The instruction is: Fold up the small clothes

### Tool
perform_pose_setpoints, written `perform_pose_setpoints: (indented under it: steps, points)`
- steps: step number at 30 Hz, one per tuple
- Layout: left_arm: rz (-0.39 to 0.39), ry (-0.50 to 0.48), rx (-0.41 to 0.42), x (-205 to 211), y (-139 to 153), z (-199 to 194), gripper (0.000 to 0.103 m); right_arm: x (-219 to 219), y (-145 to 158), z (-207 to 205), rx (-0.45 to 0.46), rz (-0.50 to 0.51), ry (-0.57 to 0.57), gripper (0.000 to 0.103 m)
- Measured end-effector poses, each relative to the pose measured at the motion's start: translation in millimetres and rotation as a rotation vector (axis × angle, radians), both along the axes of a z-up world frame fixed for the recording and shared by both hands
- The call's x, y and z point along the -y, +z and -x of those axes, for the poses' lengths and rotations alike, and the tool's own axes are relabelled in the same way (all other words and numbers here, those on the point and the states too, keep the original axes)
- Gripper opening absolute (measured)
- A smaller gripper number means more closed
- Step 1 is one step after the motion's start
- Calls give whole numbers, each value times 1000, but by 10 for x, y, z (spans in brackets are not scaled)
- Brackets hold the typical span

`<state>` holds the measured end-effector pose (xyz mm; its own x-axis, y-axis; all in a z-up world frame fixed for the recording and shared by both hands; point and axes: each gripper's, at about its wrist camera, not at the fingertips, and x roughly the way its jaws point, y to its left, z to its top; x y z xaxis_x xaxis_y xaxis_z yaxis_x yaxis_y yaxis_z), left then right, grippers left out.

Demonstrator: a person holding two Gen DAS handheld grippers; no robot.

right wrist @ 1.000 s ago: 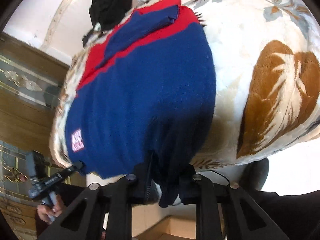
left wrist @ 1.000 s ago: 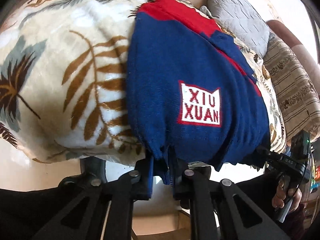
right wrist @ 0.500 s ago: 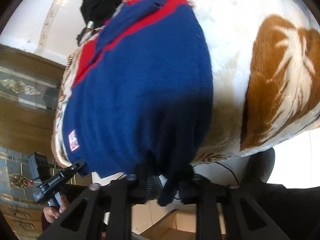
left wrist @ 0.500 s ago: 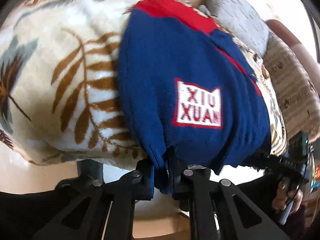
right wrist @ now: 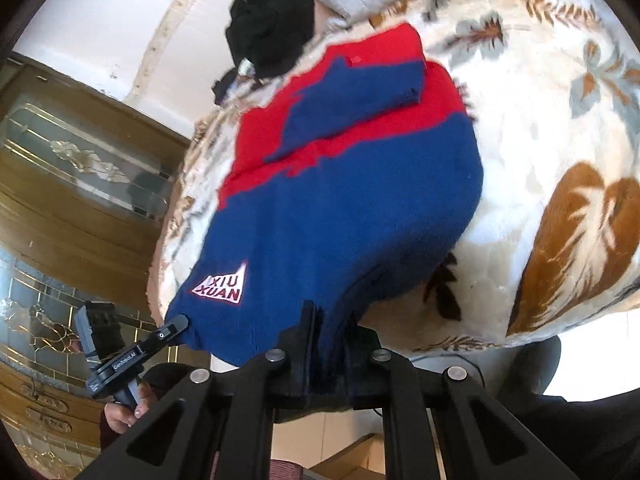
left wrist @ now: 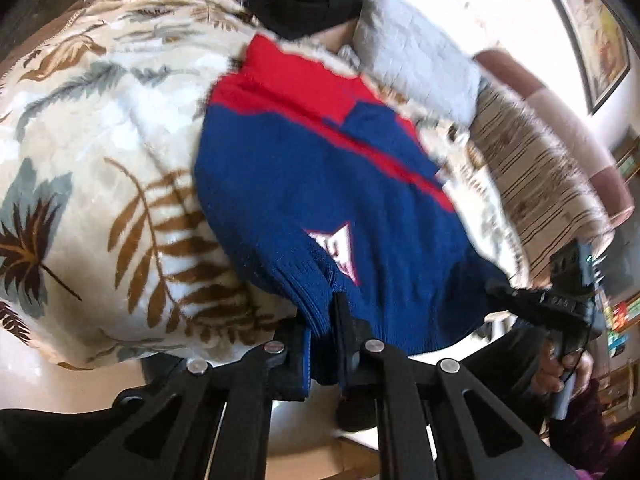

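- Leaf-print blanket (left wrist: 100, 184) covers the bed; blue-and-red sweater (left wrist: 320, 184) lies on it, hem at the near edge.
- Since a second ago: hem lifted off the blanket, white logo patch (left wrist: 340, 248) now creased; both claws' jaws have just closed on the knit.
- Left gripper (left wrist: 322, 344): pinched tight on hem.
- Right gripper (right wrist: 328, 344): likewise clamped on hem.
- Far: black garment (right wrist: 268, 20), grey pillow (left wrist: 416, 64).

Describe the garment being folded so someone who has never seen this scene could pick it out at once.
On the cream leaf-print blanket lies a knitted sweater, its near hem pinched at two spots by the left claw and right claw. It is navy with a red top band and a white XIU XUAN patch, unlike the plain black bundle behind it.
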<state>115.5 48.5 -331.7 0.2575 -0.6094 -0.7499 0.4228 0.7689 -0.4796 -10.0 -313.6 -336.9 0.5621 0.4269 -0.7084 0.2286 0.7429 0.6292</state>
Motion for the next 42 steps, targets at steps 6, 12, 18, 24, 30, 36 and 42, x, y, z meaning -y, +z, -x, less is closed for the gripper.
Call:
perform_pose_setpoints:
  steps: [6,12,18,24,30,36,42]
  points:
    - [-146,47,-138,54,-536,-73,39,34,-365,3,-133,-47,-61,17]
    - [-160,38,-174,137,-683,-100,56,148,-582,76,-198,-95,-166,75]
    - [-112,45,-169,140,-623,-60,10,26,-559,-22,-135,-51,-120,15]
    - [-61,-11,-68,84,-60,83,9,-68,-79,29,-49,-43,-59,11]
    - [103,-41,-80,10,537,-139,9,97,610,-93,89,-106,-31,11]
    - [200,-55,-25,220,1206,-914,9,380,1235,-678,199,-77,-51,11]
    - [175,-12,23,665,1395,-1919,9,826,1442,-1577,245,-49,-130,11]
